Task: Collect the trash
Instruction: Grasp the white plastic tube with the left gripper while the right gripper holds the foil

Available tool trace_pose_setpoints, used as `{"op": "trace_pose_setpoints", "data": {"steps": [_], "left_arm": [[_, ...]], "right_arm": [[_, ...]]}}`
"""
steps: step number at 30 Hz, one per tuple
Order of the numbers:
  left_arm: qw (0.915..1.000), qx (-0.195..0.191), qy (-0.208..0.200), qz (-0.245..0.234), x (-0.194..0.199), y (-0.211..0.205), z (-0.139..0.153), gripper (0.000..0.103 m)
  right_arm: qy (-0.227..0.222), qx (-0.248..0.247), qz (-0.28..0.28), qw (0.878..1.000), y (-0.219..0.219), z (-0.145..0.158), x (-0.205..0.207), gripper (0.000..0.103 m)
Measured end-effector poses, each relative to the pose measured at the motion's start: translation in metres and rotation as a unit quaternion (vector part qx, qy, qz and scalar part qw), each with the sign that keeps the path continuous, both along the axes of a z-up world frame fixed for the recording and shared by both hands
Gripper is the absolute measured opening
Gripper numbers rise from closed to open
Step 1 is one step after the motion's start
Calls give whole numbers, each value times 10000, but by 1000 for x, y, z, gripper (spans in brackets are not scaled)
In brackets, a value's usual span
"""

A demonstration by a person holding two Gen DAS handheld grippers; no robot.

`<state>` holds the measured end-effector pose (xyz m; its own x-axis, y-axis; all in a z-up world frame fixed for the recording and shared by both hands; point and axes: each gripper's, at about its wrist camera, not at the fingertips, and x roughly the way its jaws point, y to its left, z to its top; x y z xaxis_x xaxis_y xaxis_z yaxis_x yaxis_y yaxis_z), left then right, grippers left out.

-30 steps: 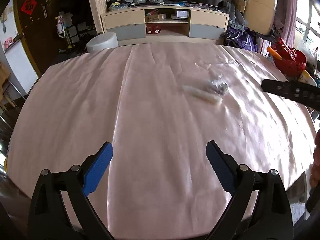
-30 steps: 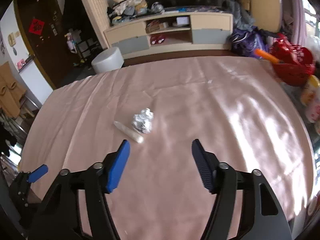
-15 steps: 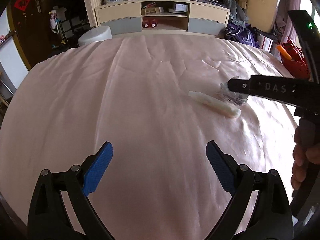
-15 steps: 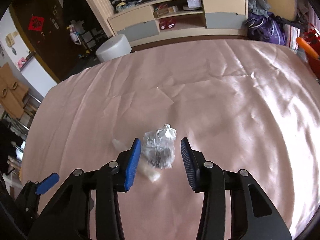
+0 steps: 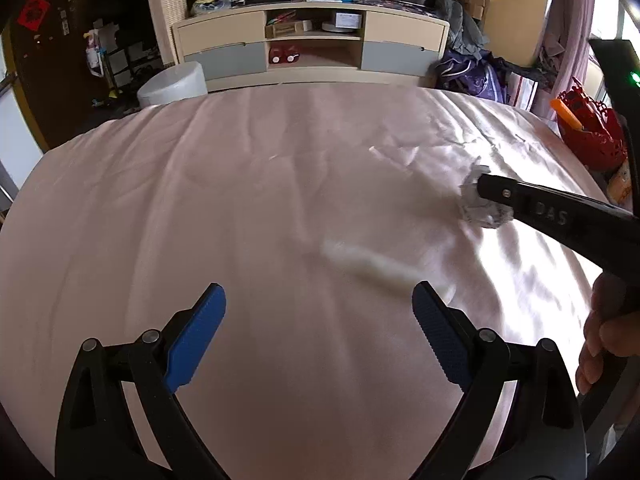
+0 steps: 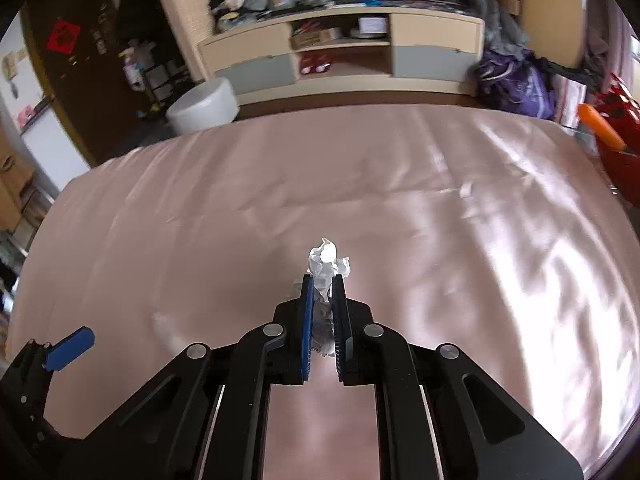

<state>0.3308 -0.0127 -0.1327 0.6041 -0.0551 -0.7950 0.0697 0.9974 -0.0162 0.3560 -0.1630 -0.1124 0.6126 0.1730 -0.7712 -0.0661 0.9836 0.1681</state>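
Observation:
My right gripper (image 6: 322, 280) is shut on a crumpled ball of foil (image 6: 326, 262), which sticks out past the fingertips. In the left wrist view the same foil ball (image 5: 478, 208) is held by the right gripper's arm (image 5: 560, 216) over the pink tablecloth (image 5: 240, 208). A pale stick-shaped wrapper (image 5: 376, 264) lies blurred on the cloth just ahead of my left gripper (image 5: 318, 308), which is open and empty. The wrapper shows faintly in the right wrist view (image 6: 168, 326), left of the right gripper.
A red basket (image 5: 588, 136) stands past the table's right edge. A white round stool (image 5: 172, 86) and a low cabinet (image 5: 312, 48) stand beyond the far edge. A hand (image 5: 608, 328) holds the right gripper at the right.
My right gripper has shut on the foil ball and lifted it. My left gripper has moved closer to the stick-shaped wrapper.

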Motion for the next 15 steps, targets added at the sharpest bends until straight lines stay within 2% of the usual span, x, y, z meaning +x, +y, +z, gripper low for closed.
{"op": "trace_pose_setpoints", "data": {"steps": [5, 8, 10, 13, 14, 15], "left_arm": [[9999, -91, 29, -75, 14, -27, 0, 89], [9999, -65, 121, -76, 19, -39, -6, 85], [9997, -49, 231, -104, 23, -44, -12, 76], [9995, 181, 130, -208, 20, -52, -15, 59], [9995, 190, 113, -239, 19, -53, -14, 49], [9994, 201, 105, -258, 18, -53, -13, 33]], "right_arm": [[-7, 109, -141, 9998, -27, -3, 1, 10], [-13, 135, -124, 9998, -35, -6, -1, 10], [-11, 164, -94, 9998, -38, -6, -2, 10], [-19, 191, -44, 9998, -39, -6, -4, 10], [-22, 186, -29, 9998, -39, -7, -5, 10], [-28, 169, -12, 9999, -39, -6, -6, 10]]}}
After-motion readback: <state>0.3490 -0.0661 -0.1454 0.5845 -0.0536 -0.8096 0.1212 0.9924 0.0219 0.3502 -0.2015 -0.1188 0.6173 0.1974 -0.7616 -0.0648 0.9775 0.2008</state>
